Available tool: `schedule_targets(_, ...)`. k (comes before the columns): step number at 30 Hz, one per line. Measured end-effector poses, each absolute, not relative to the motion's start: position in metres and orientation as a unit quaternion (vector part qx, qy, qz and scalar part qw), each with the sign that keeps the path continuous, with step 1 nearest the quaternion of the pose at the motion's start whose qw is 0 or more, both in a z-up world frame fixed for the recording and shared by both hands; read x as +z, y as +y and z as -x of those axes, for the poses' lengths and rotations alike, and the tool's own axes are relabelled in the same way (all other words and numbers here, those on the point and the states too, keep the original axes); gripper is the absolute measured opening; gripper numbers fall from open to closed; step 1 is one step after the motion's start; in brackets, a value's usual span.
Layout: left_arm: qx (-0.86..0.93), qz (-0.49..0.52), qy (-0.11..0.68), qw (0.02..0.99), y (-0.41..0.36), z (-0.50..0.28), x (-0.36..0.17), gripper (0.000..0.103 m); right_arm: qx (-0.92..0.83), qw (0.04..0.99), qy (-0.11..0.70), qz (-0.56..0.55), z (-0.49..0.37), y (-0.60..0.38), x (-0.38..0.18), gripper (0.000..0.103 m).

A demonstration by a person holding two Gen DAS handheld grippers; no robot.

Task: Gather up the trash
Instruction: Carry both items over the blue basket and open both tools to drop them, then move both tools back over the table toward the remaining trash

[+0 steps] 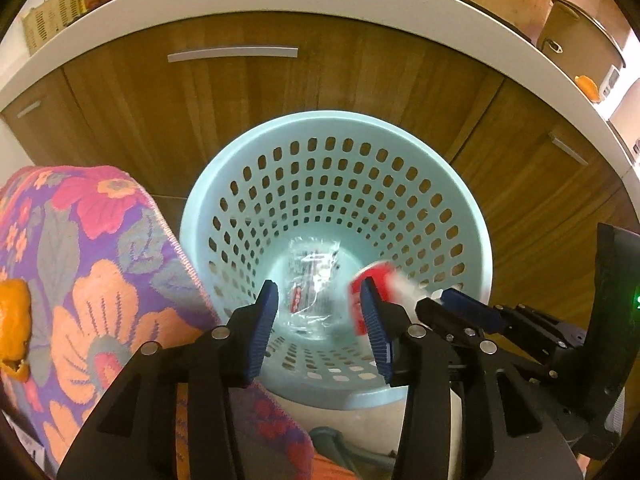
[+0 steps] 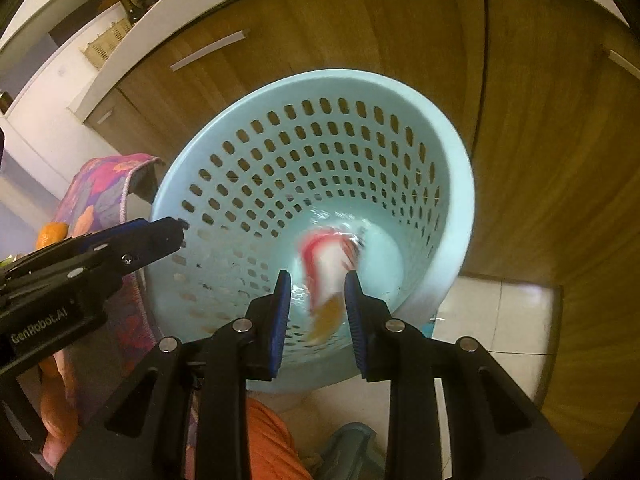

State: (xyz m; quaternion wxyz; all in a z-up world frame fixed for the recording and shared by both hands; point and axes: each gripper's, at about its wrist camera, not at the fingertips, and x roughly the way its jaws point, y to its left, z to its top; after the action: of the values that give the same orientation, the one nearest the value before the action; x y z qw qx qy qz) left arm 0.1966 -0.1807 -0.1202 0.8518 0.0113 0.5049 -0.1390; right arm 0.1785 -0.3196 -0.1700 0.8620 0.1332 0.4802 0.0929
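- The left gripper (image 1: 320, 320) hangs over the pale blue perforated basket (image 1: 280, 152); its jaws stand partly apart and nothing is pressed between the pads.
- The right gripper (image 2: 316, 308) is also above the basket, beside the left one; its jaws leave a narrow gap, and whether they press on anything I cannot tell.
- A red-and-white wrapper (image 2: 328, 260), blurred, is inside the basket below both grippers; its long axis seems to run from the basket's floor up toward the near wall, but the blur leaves this unsure.
- A clear crumpled plastic wrapper (image 1: 312, 276) lies on the basket's floor.
- Left of the basket is a floral cloth (image 1: 80, 248) with an orange peel (image 1: 14, 320) on it.
- Behind the basket stand wooden cabinet doors (image 1: 240, 92) under a white countertop (image 1: 280, 0); pale floor tiles (image 2: 500, 320) show at its right.
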Motion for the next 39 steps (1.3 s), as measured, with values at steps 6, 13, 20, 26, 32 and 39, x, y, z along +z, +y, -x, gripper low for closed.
schedule_targets(6, -0.138, 0.001, 0.488, 0.862, -0.178, -0.195, -0.107, 0.049, 0.102, 0.868, 0.469, -0.129, -0.173, -0.318, -0.163, 0.046)
schedule_targets(13, -0.135, 0.019, 0.466, 0.874, -0.169, -0.187, -0.086, 0.05, 0.109, 0.877, 0.45, -0.13, -0.162, -0.323, -0.15, 0.046)
schedule_targets(20, -0.129, 0.018, 0.437, 0.89, -0.16, -0.167, -0.063, 0.05, 0.114, 0.885, 0.433, -0.131, -0.149, -0.323, -0.132, 0.046)
schedule_targets(26, -0.116, 0.024, 0.397, 0.91, -0.141, -0.134, -0.032, 0.054, 0.124, 0.895, 0.41, -0.127, -0.131, -0.314, -0.114, 0.046)
schedule_targets(32, -0.084, 0.028, 0.363, 0.928, -0.108, -0.089, -0.016, 0.057, 0.162, 0.909, 0.37, -0.097, -0.109, -0.286, -0.092, 0.046)
schedule_targets(39, 0.012, 0.047, 0.341, 0.939, -0.03, -0.019, -0.026, 0.059, 0.222, 0.924, 0.31, -0.014, -0.075, -0.204, -0.065, 0.046)
